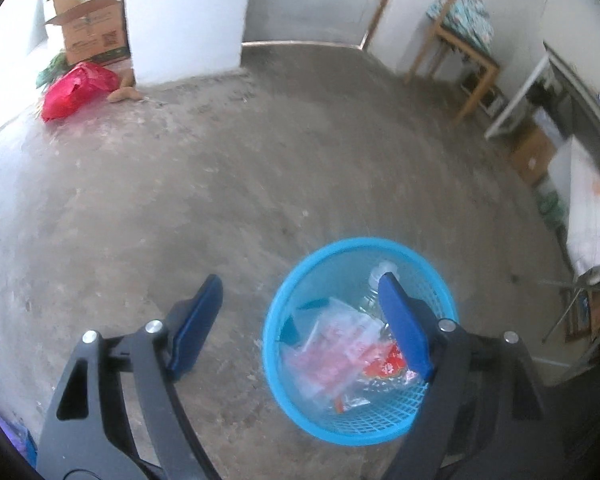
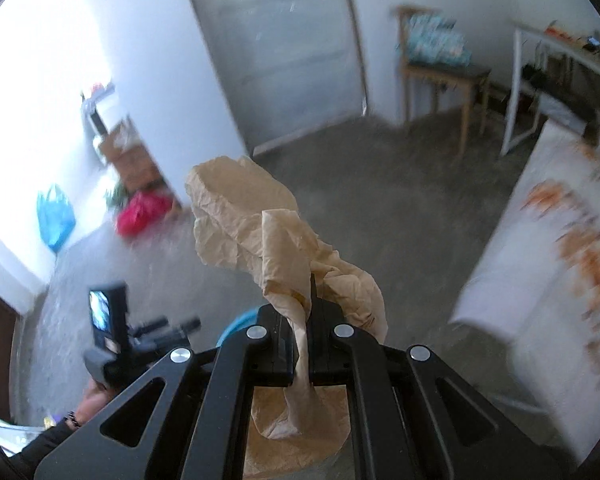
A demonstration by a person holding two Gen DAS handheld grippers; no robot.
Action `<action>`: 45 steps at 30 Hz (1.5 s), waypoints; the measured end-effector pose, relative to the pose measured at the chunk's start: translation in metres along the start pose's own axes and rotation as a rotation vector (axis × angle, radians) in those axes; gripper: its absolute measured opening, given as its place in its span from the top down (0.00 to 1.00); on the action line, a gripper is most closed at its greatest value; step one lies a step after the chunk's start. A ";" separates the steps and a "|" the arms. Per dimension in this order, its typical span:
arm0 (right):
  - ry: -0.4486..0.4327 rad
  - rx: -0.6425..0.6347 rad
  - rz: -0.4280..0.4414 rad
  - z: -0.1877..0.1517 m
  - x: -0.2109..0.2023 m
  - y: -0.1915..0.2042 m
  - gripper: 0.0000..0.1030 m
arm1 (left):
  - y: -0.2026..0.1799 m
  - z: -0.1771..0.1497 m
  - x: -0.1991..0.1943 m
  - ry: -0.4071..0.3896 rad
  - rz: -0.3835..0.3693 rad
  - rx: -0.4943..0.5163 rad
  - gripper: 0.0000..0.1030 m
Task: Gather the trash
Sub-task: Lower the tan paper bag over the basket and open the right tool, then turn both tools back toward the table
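A blue mesh bin (image 1: pixel 296 288) stands on the grey floor in the left wrist view. It holds clear plastic wrappers (image 1: pixel 340 344), a red wrapper and a plastic bottle (image 1: pixel 374 284). My left gripper (image 1: pixel 300 296) hangs open above the bin's left rim, nothing between its blue pads (image 1: pixel 404 328). In the right wrist view my right gripper (image 2: pixel 309 308) is shut on a crumpled brown paper (image 2: pixel 256 220) that sticks up past the fingers. Left of it, a person's hand holds the left gripper (image 2: pixel 112 336), and a sliver of the blue bin (image 2: pixel 240 322) shows behind.
A red bag (image 1: pixel 76 88) and a cardboard box (image 1: pixel 92 28) lie by the far left wall. A wooden chair (image 1: pixel 460 48) and a white table frame (image 1: pixel 516 96) stand at the right. A white cloth with orange print (image 2: pixel 548 260) covers furniture at the right. A blue bag (image 2: pixel 54 216) sits far left.
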State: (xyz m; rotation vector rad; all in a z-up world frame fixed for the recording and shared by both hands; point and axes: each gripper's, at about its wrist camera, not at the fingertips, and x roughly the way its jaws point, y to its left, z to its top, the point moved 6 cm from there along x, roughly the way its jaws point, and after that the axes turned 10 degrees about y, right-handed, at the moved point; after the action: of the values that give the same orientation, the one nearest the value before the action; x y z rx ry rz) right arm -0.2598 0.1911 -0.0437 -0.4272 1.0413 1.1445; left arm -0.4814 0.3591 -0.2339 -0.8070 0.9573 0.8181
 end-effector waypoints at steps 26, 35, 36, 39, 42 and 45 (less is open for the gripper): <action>0.414 -0.182 -0.147 -0.081 0.249 0.068 0.95 | 0.094 -0.039 0.006 0.011 -0.096 -0.200 0.26; 0.374 -0.191 -0.156 -0.082 0.254 0.060 0.10 | 0.086 -0.036 0.013 0.017 -0.110 -0.191 0.26; 0.372 -0.195 -0.160 -0.082 0.254 0.060 0.08 | 0.085 -0.036 0.012 0.014 -0.110 -0.192 0.26; 0.361 -0.187 -0.155 -0.081 0.251 0.060 0.06 | 0.082 -0.034 0.009 0.006 -0.112 -0.183 0.26; 0.343 -0.148 -0.129 -0.074 0.241 0.056 0.06 | 0.078 -0.033 0.002 -0.012 -0.119 -0.177 0.26; 0.284 -0.093 -0.099 -0.059 0.217 0.052 0.06 | 0.071 -0.029 -0.005 -0.031 -0.125 -0.164 0.26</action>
State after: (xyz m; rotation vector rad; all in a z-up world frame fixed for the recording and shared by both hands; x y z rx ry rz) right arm -0.3242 0.2838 -0.2450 -0.7236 1.2008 1.0656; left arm -0.5550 0.3652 -0.2544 -0.9830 0.8113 0.8052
